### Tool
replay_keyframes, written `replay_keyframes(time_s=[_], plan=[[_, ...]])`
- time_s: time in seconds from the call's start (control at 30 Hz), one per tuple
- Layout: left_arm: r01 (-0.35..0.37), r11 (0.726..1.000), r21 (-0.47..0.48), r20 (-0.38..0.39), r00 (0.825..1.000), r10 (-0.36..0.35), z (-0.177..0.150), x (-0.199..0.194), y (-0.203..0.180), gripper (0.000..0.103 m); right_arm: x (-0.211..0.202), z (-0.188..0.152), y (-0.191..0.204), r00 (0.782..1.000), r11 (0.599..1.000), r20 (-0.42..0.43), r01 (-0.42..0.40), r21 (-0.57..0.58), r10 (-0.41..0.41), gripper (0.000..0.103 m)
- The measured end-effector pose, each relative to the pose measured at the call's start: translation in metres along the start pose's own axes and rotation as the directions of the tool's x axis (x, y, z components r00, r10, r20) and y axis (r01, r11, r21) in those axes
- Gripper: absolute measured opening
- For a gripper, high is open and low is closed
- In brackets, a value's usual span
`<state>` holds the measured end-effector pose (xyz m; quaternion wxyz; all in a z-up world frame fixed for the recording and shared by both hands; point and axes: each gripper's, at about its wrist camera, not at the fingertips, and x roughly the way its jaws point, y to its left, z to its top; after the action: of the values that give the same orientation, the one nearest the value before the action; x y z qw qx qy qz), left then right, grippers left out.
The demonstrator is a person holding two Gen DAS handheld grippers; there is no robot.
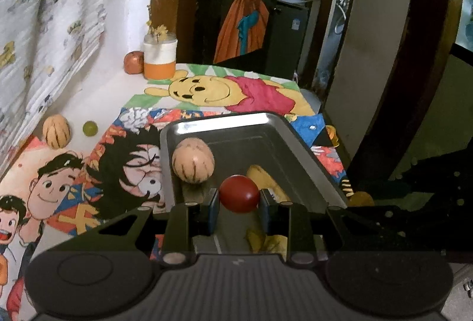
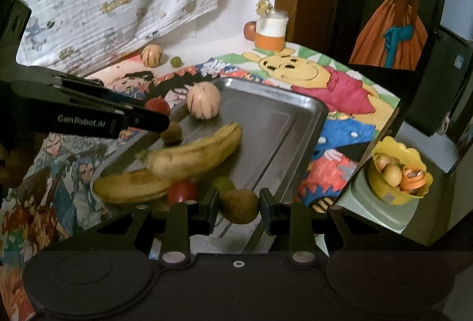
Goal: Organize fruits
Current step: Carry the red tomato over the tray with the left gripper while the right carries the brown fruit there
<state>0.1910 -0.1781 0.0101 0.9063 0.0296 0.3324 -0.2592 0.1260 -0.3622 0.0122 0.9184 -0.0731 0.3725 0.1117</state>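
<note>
A metal tray (image 1: 298, 143) (image 2: 283, 114) lies on the cartoon-printed cloth. My left gripper (image 1: 239, 198) is shut on a red tomato (image 1: 239, 193) over the tray's near end; the same tomato (image 2: 157, 105) shows at its tip in the right wrist view. My right gripper (image 2: 239, 205) is shut on a brown kiwi (image 2: 239, 205) above the tray's near edge. In the tray lie a striped pale melon (image 1: 192, 160) (image 2: 203, 101), two bananas (image 2: 195, 155) (image 2: 133, 188), another red tomato (image 2: 181, 191), a green fruit (image 2: 223, 183) and a dark kiwi (image 2: 171, 133).
Off the tray, by the hanging cloth, lie a second striped melon (image 1: 56, 131) (image 2: 152, 55) and a green grape (image 1: 90, 128) (image 2: 175, 61). An orange-and-white jar (image 1: 159, 60) (image 2: 270, 31) and an apple (image 1: 133, 62) stand at the back. A yellow bowl (image 2: 397, 173) sits beyond the table's right edge.
</note>
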Motion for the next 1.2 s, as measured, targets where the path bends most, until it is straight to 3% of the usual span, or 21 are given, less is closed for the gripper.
replay_keyframes(time_s=[0.37,1.2], plan=[[-0.036,0.999,-0.02,-0.045,0.998,0.035,-0.015,0.002,0.005,0.031,0.009,-0.011,0.009,1.0,1.0,-0.019,-0.015,0.014,0.015,0.032],[-0.027,0.998,-0.049,-0.11,0.994,0.021,-0.029,0.013,0.008,0.032,0.017,-0.016,0.012,0.999,0.999,-0.039,-0.016,0.028,0.017,0.032]])
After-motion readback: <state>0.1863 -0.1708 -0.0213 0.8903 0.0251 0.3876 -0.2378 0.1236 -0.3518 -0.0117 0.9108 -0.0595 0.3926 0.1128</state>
